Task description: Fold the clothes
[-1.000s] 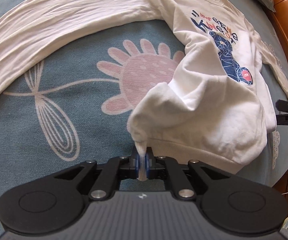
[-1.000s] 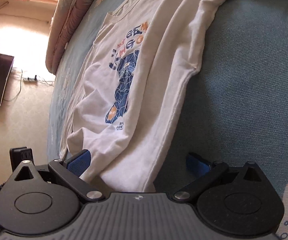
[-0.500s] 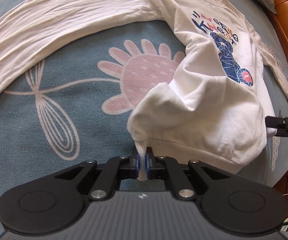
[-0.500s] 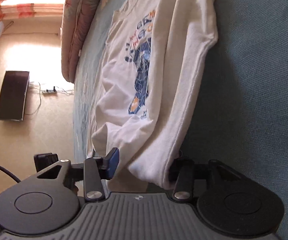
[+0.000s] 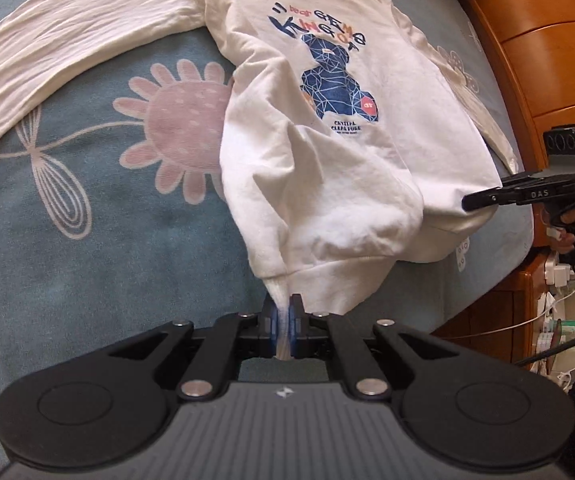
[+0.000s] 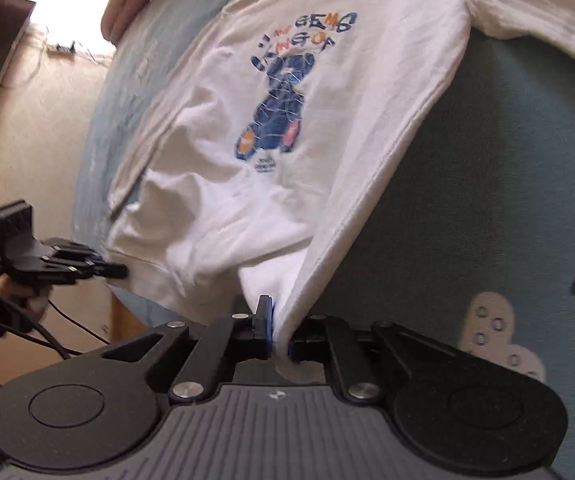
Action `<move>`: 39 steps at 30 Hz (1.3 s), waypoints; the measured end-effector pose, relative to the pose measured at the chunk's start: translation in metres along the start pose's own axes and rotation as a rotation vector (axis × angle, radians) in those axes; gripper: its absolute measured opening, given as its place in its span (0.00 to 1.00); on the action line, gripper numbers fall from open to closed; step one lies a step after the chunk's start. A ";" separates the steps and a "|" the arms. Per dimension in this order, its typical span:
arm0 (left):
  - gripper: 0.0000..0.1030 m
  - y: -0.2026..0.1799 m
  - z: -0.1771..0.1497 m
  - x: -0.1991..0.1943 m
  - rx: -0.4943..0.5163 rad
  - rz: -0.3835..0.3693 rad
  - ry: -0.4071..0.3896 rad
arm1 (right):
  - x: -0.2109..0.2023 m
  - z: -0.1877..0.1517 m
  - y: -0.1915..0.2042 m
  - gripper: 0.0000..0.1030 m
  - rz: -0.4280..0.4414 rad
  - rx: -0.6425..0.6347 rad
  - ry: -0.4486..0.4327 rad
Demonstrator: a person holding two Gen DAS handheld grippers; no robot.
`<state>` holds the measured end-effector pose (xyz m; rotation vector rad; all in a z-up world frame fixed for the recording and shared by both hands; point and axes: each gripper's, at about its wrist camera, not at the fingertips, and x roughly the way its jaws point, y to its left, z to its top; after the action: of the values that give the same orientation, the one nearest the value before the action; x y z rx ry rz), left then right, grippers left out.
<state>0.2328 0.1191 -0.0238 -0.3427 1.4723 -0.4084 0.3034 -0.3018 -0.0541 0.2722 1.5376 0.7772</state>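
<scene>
The white sweatshirt (image 5: pixel 339 148) lies front up on the blue flowered bedspread (image 5: pixel 99 216), and under its blue bear print (image 5: pixel 333 80) I can read "CRYSTAL CLEAR PURE"; the coloured letters above are partly readable, something like "bear GEMS KINGOF". My left gripper (image 5: pixel 283 326) is closed tight on one hem corner, and my right gripper (image 6: pixel 279 334) pinches the other hem corner between its blue pads. On the right gripper's body I read "DAS".

Sweatshirt (image 5: pixel 367 128) lies on the bed (image 5: pixel 87 240), ahead of both tongs. Left tongs (image 5: pixel 283 328) pinch one hem corner; right tongs (image 6: pixel 277 340) pinch the other. One sleeve (image 5: pixel 67 40) extends left of the left tongs.
</scene>
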 end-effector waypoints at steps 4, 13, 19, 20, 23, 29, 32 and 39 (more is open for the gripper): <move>0.03 0.023 0.001 0.029 -0.091 0.009 0.028 | 0.013 -0.007 -0.037 0.28 0.084 0.113 -0.025; 0.03 0.037 -0.006 0.048 -0.113 0.038 0.044 | 0.042 -0.042 -0.043 0.21 0.100 0.183 -0.026; 0.03 0.013 -0.019 0.020 -0.048 -0.002 0.074 | 0.023 -0.047 -0.016 0.11 0.130 0.075 0.087; 0.03 0.014 -0.020 0.020 -0.051 0.001 0.097 | 0.018 -0.046 -0.015 0.11 0.133 0.064 0.102; 0.03 0.024 -0.025 0.027 -0.078 0.025 0.176 | 0.017 -0.047 -0.018 0.14 0.096 0.052 0.193; 0.03 0.040 -0.026 0.027 -0.088 0.086 0.251 | 0.033 -0.052 -0.029 0.27 -0.133 -0.003 0.329; 0.05 0.051 -0.003 0.010 -0.126 0.087 0.122 | 0.017 -0.045 -0.034 0.35 -0.112 0.045 0.237; 0.21 0.101 0.053 0.028 -0.530 -0.116 -0.211 | 0.001 -0.008 -0.031 0.38 -0.089 0.060 0.068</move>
<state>0.2928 0.1940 -0.0917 -0.8705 1.3394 -0.0614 0.3045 -0.3264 -0.0748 0.2217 1.6279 0.6766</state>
